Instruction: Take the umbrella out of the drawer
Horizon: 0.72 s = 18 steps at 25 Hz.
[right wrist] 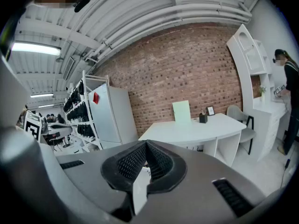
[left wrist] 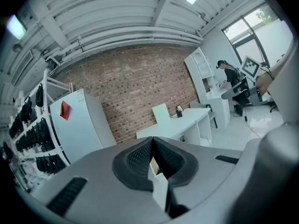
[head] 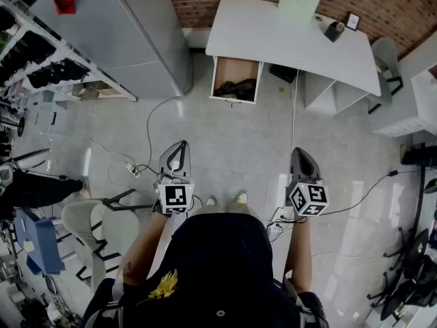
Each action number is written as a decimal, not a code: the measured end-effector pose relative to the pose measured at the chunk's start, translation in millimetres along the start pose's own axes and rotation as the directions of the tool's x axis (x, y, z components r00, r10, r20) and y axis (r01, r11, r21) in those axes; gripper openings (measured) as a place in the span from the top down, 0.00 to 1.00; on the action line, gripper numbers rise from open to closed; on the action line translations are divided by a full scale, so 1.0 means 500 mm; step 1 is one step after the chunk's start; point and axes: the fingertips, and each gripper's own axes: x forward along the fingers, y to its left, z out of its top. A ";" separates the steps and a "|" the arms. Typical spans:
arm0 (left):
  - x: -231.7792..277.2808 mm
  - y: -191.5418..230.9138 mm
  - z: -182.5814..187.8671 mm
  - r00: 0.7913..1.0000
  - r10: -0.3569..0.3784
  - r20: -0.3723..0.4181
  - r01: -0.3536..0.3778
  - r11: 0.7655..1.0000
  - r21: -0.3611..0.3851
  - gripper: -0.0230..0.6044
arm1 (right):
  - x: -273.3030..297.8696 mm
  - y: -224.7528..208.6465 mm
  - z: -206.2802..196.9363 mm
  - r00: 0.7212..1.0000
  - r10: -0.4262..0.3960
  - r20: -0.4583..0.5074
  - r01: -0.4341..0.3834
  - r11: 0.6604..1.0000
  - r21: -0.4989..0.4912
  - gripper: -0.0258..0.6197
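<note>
Both tongs are shut with nothing between the jaws. I hold the left gripper (head: 177,149) and right gripper (head: 302,154) side by side above the floor (head: 225,142). Well ahead, the dark umbrella (head: 236,87) lies inside the open drawer (head: 225,68) under the white desk (head: 273,33).

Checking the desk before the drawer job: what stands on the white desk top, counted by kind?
Green board: 1
Pen holder: 1
Picture frame: 1
Total: 3
</note>
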 end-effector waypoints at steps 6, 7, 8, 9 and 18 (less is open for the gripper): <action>-0.070 0.007 0.078 0.992 -0.037 0.117 0.045 0.997 -0.062 0.93 | -0.090 0.065 0.060 0.997 -0.041 0.061 0.047 0.995 -0.086 0.92; -0.075 0.014 0.079 0.991 -0.042 0.128 0.054 0.994 -0.091 0.93 | -0.098 0.085 0.063 0.997 -0.047 0.064 0.053 0.993 -0.104 0.92; -0.082 0.020 0.077 0.989 -0.048 0.139 0.065 0.991 -0.119 0.93 | -0.105 0.107 0.064 0.997 -0.050 0.065 0.058 0.991 -0.122 0.92; -0.090 0.025 0.072 0.988 -0.056 0.145 0.076 0.987 -0.138 0.93 | -0.111 0.130 0.062 0.996 -0.053 0.065 0.062 0.989 -0.137 0.92; -0.137 0.044 0.046 0.981 -0.103 0.162 0.135 0.970 -0.202 0.93 | -0.180 0.228 0.018 0.991 -0.112 0.067 0.120 0.985 -0.126 0.92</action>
